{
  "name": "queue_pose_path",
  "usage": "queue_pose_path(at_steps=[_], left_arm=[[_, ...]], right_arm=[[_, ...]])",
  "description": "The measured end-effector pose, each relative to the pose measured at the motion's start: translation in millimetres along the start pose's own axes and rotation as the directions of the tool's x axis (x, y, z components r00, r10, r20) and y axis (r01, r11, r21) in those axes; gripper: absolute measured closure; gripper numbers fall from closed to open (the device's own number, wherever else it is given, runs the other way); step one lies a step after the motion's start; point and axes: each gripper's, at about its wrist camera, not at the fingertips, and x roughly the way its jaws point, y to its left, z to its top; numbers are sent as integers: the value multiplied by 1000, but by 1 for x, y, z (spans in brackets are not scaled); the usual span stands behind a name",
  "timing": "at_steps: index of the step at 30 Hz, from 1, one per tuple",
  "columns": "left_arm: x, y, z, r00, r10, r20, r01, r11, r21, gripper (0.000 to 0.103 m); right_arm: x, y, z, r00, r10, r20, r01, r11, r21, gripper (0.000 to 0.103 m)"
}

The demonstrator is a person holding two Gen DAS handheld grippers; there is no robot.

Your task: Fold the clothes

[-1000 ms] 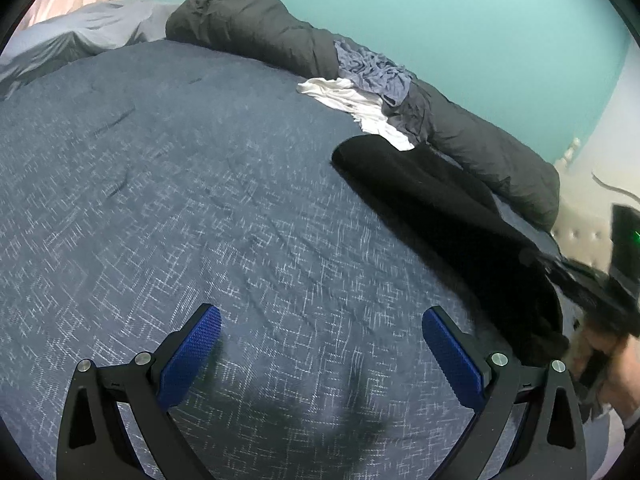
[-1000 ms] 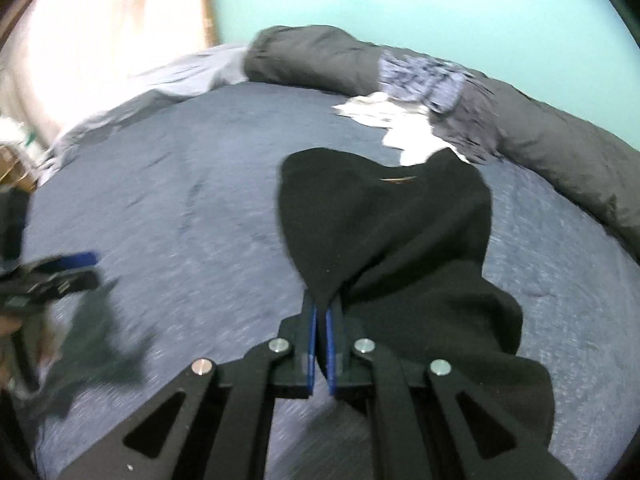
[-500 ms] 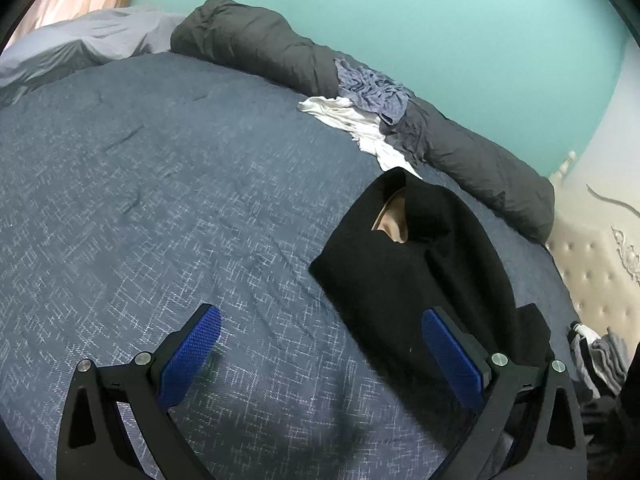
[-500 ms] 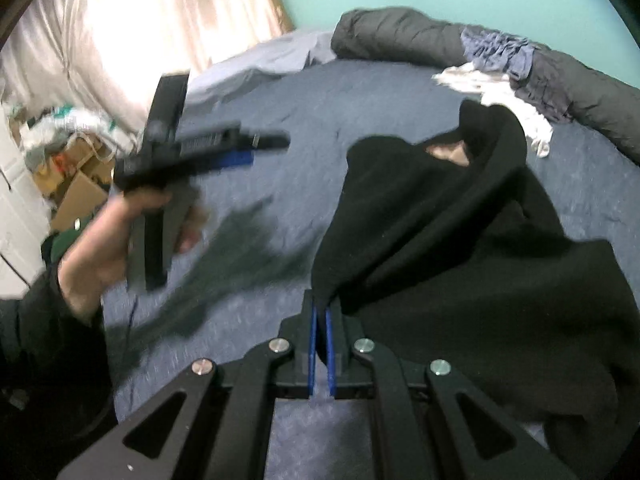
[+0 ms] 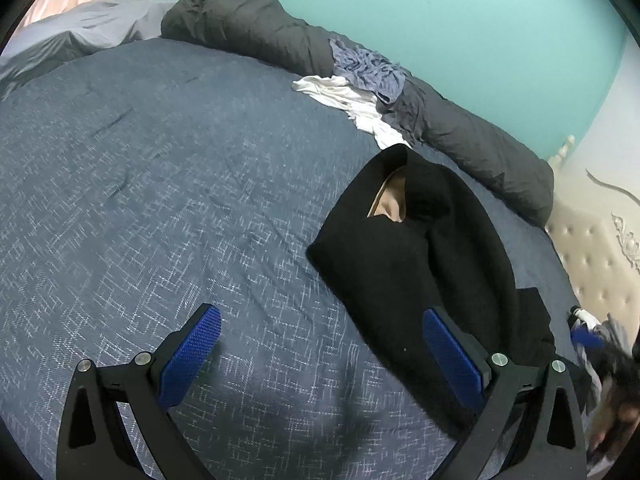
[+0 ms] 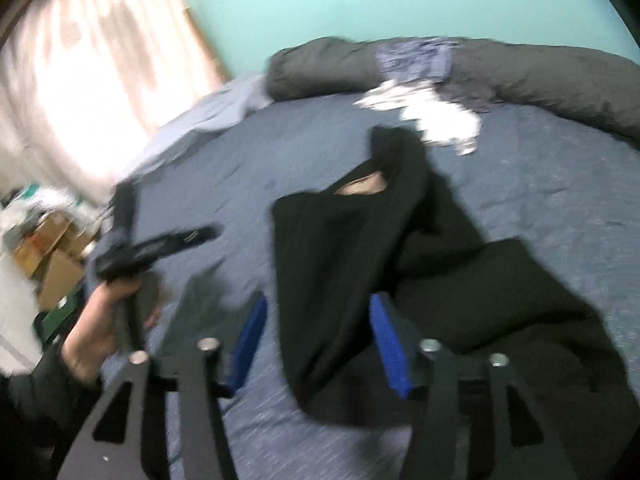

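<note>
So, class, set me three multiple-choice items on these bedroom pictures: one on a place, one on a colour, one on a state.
1. Where does the crumpled white cloth lie?
A. against the rolled dark grey duvet
B. on the floor
C. under the black garment

2. What colour is the wall behind the bed?
A. yellow
B. turquoise
C. red

3. How is the left gripper?
A. shut on the garment
B. shut on nothing
C. open, holding nothing

Key: 1 A, the cloth rests at the duvet's foot. 2 B, the wall is plainly turquoise. 3 C, its blue pads stand wide apart above the blue patterned bedspread.
</note>
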Motion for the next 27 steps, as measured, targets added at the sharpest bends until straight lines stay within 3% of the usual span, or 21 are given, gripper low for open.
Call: queue_pose_path(at_steps=[6, 14, 15, 16, 19, 22, 27], left_arm=[[1, 3, 0, 1000, 5, 2, -5, 1000, -6, 0], [6, 13, -1, 1000, 10, -11, -10, 1000, -24, 0], [6, 14, -1, 1000, 10, -11, -10, 1000, -26, 0], [6, 15, -1, 1000, 9, -11, -9, 1000, -28, 0], [7, 18, 0, 1000, 8, -13, -8, 999, -33, 0], [6, 20, 1, 1000, 9, -11, -9, 999, -39, 0], [1, 25, 5, 1000, 3, 2, -3, 998, -63, 0]], right_arm=[[42, -30, 37, 990, -134, -38, 135, 991, 15, 38], [102, -50, 71, 984, -166, -64, 169, 985, 40, 38], [108, -50, 71, 984, -166, -71, 169, 985, 41, 42], [113, -51, 71, 984, -159, -80, 163, 986, 45, 58], [124, -48, 69, 985, -141, -99, 145, 989, 40, 88], [113, -33, 65, 995, -79, -57, 81, 996, 22, 98], [88, 6, 47, 998, 58, -25, -59, 998, -38, 99]])
